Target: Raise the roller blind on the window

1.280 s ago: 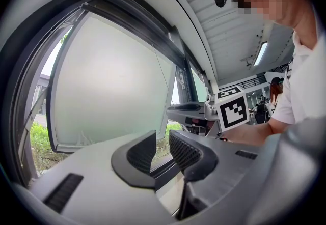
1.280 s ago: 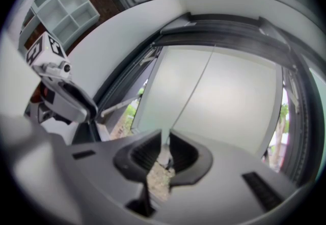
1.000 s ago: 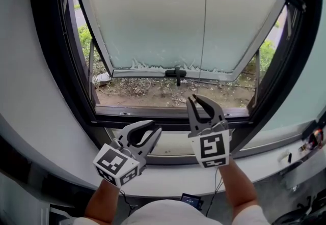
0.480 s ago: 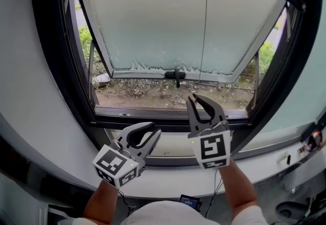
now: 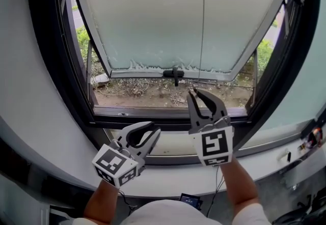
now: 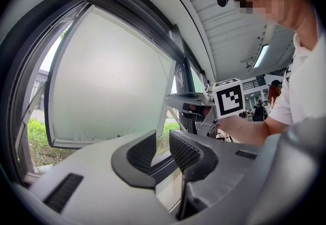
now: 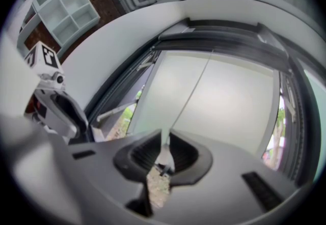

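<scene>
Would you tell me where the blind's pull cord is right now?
In the head view the pull cord hangs down in front of the window, just right of its handle, with its lower end pinched in the right gripper.

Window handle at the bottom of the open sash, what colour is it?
The window handle is black; the head view shows it best.

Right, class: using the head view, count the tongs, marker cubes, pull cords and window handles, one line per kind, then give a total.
Tongs: 2 (left tongs, right tongs)
Marker cubes: 2 (left cube, right cube)
Pull cord: 1
Window handle: 1
Total: 6
</scene>
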Demonstrator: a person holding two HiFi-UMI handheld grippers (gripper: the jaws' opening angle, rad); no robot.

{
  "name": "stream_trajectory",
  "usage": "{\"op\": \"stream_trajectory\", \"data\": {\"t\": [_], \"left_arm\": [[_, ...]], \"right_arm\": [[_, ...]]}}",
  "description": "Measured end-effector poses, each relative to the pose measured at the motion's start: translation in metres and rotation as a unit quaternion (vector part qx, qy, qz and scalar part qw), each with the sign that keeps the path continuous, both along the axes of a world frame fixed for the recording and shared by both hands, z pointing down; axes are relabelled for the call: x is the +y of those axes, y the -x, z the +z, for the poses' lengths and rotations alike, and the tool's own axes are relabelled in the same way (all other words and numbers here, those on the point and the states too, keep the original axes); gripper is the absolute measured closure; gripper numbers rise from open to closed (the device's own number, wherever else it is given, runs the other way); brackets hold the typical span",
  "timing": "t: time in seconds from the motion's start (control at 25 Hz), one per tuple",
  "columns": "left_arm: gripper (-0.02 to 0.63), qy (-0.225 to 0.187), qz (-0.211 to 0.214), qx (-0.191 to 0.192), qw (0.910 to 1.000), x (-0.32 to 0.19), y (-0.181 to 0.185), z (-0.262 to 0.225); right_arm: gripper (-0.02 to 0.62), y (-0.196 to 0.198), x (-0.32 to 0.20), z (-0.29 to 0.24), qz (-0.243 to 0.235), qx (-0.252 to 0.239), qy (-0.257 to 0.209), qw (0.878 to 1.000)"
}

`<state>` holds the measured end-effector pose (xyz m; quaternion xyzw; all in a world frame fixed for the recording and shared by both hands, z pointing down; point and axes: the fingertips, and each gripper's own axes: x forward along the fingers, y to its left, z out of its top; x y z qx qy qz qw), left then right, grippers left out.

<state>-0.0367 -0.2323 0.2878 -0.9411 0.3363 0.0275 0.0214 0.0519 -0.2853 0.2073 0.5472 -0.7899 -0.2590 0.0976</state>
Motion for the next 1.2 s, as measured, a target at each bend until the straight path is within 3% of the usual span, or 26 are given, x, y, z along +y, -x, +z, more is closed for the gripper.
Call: {"op": "stream_trajectory", "data": {"t": [1.2], "left_arm": [[0.508,0.005,-0.004,0.001,1.0000,-0.001,0.002,0.004]], "right_arm": [[0.537,-0.001,-0.003,-0.040,0.001,-0.001,-0.038,0.999]]}}
